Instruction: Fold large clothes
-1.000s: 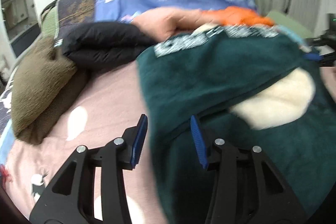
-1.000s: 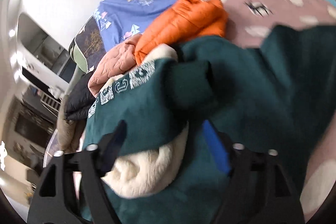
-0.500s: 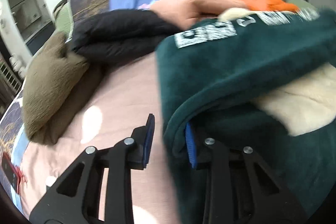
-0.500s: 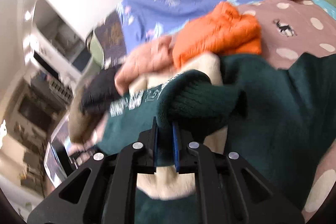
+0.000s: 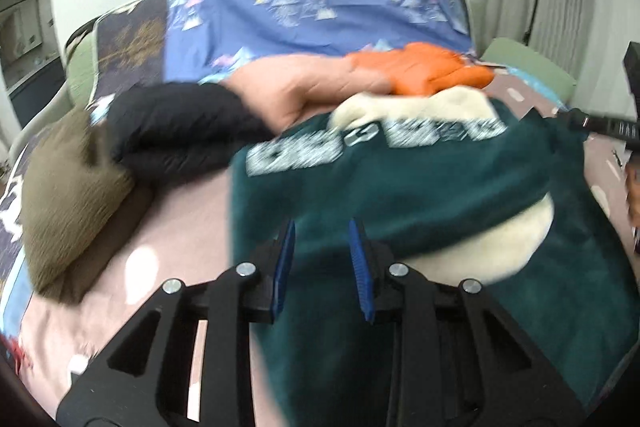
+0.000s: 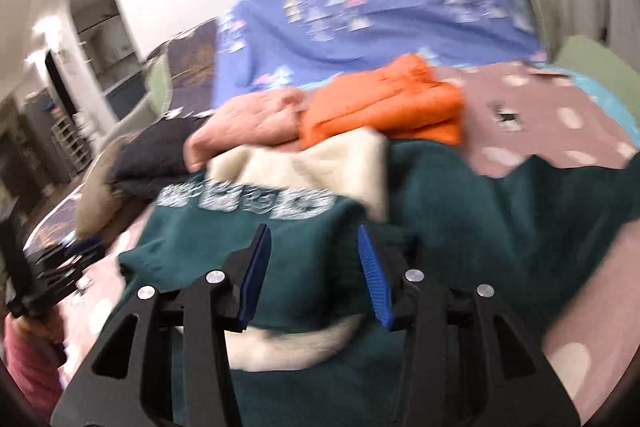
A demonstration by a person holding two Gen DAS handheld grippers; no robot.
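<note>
dark green fleece sweatshirt with cream lining lies part-folded on bed.

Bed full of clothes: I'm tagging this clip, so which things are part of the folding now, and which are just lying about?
In the job:
- green fleece sweatshirt, cream lining showing
- left tongs
- right tongs, jaws just reopened

Lying about:
- orange jacket, folded
- pink jacket
- black jacket
- olive garment
- blue patterned sheet

Right tongs have just been opening, releasing the green sweatshirt.
</note>
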